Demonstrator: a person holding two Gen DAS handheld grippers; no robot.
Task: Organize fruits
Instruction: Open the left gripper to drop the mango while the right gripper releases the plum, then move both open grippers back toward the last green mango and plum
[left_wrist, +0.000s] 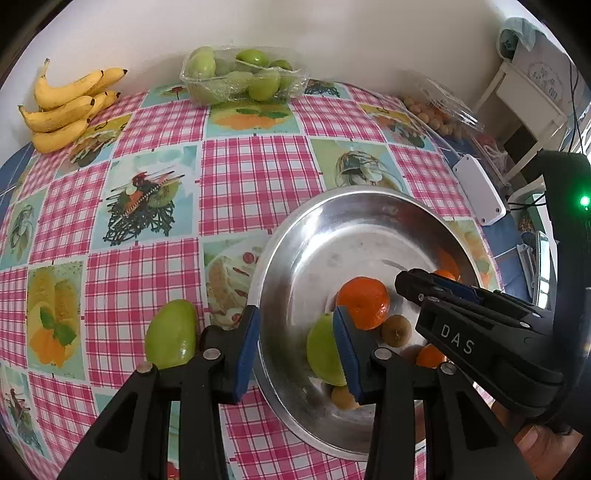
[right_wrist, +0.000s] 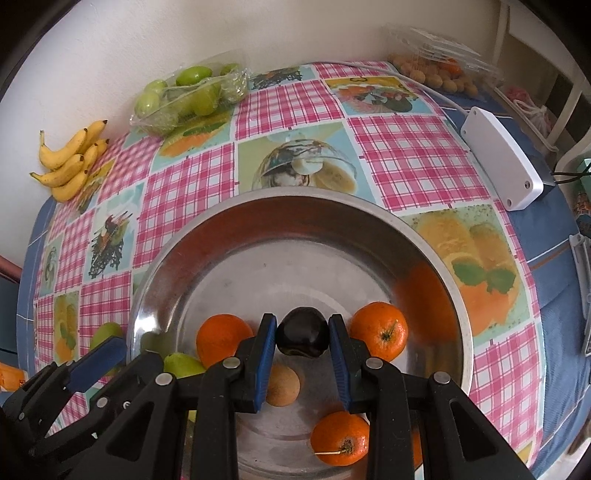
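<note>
- Right gripper (right_wrist: 303, 338) points steeply down over the steel bowl (right_wrist: 177, 258), fingers clenched on a dark fruit (right_wrist: 303, 336).
- Left gripper (left_wrist: 297, 354) straddles the bowl rim, fingers released.
- Checked counter (left_wrist: 243, 177); white wall behind.

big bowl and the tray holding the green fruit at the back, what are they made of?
Bowl: looks like metal, probably stainless steel; brushed silver surface mirrors the oranges on its wall. Tray: thin clear plastic with crinkled film over it; the green fruit shows through and the film wrinkles glint.
</note>
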